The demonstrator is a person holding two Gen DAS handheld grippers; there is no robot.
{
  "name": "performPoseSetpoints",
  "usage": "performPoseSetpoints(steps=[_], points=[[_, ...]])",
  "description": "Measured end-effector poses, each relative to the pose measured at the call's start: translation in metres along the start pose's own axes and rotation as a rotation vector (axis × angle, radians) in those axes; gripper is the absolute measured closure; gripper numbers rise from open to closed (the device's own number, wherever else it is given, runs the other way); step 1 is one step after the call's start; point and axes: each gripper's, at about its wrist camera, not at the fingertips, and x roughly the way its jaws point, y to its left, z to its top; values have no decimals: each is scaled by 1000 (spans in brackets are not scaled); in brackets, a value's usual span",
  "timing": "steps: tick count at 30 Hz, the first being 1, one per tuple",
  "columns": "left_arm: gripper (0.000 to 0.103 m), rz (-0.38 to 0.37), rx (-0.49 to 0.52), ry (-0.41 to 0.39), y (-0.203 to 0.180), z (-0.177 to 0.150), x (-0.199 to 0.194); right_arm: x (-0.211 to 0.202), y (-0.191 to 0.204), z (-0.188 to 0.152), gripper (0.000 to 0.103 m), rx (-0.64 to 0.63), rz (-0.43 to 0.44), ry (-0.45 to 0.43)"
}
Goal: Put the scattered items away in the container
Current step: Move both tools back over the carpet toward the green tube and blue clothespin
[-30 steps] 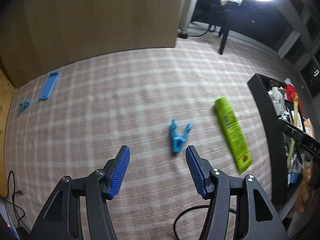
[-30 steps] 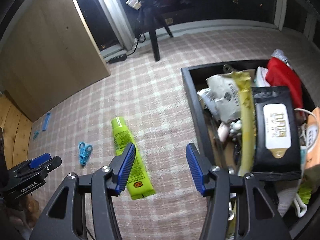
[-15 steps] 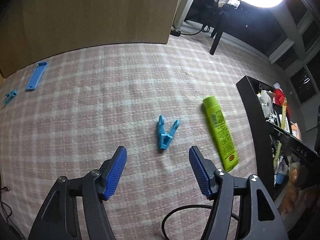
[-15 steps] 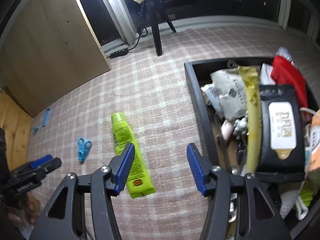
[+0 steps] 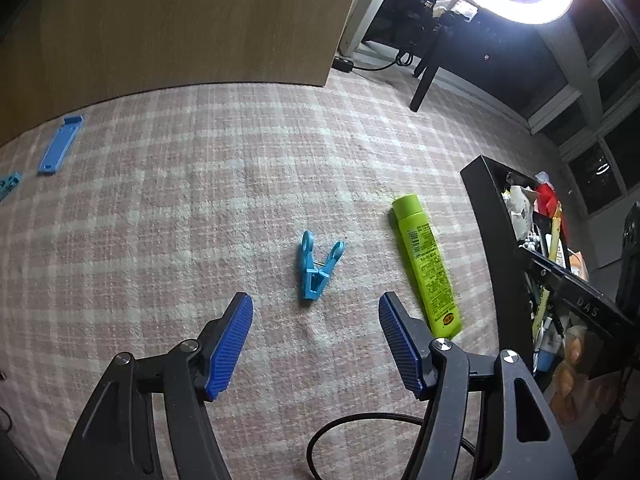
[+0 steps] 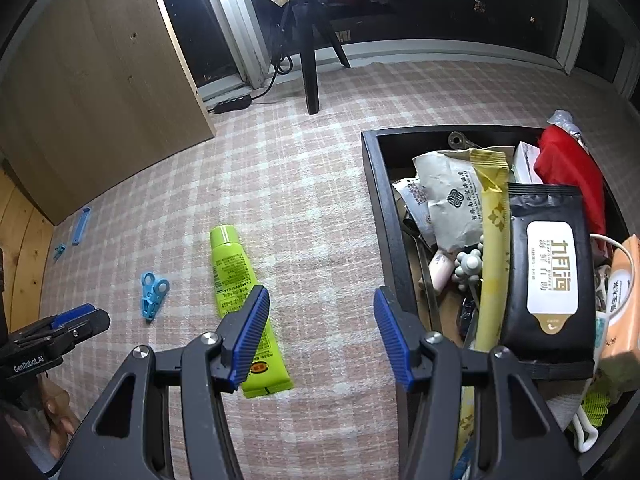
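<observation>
A: Right, left gripper (image 5: 316,307) first. Fingers spread wide, nothing between the pads, and the jaws have just been opening further. Blue clothes peg (image 5: 317,269) lies on the checked rug (image 5: 200,200) just ahead of the gap, a shade nearer the left finger, not touching either pad.

B: And the green tube (image 5: 426,266)?

A: Flat on the rug, just outside the right finger, crimped end close to that fingertip, cap end pointing away. Beyond it, further right, the black container (image 5: 486,216).

B: Right gripper (image 6: 319,295): fingers well apart, empty. The tube's crimped end passes behind the left finger (image 6: 250,336); the tube itself runs off ahead and to the left. Container's near wall (image 6: 384,208) sits just outside the right finger.

A: Contents?

B: Crowded: black wipes pack (image 6: 548,280), yellow sachet (image 6: 494,240), grey foil packet (image 6: 450,200), something red (image 6: 572,176) at the far corner, orange pack (image 6: 622,304) at the right edge.

A: Strays?

B: Blue flat strip (image 5: 61,145) and another small blue piece (image 5: 8,185) far out to the left of the left gripper's fingers, near the wooden panel (image 5: 172,20). Tripod leg (image 6: 310,80) stands far ahead.
</observation>
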Motion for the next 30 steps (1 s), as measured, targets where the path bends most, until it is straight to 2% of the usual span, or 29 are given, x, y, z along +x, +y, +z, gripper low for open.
performPoseSetpoints(steps=[4,8,11,18,25,30], points=[[40,2,-9,3,2,2,3,3,0,0,49,-10,-6,3],[40,74,-31,-15,7,7,9,9,7,0,49,-51,7,22],[40,98,-41,-15,9,10,17,15,16,0,49,-107,2,34],[40,179,85,-10,-11,7,37,38,40,3,43,-207,16,70],[41,187,110,16,-13,7,53,62,64,3,42,-263,23,106],[42,166,81,21,-6,9,54,72,70,4,42,-275,12,105]])
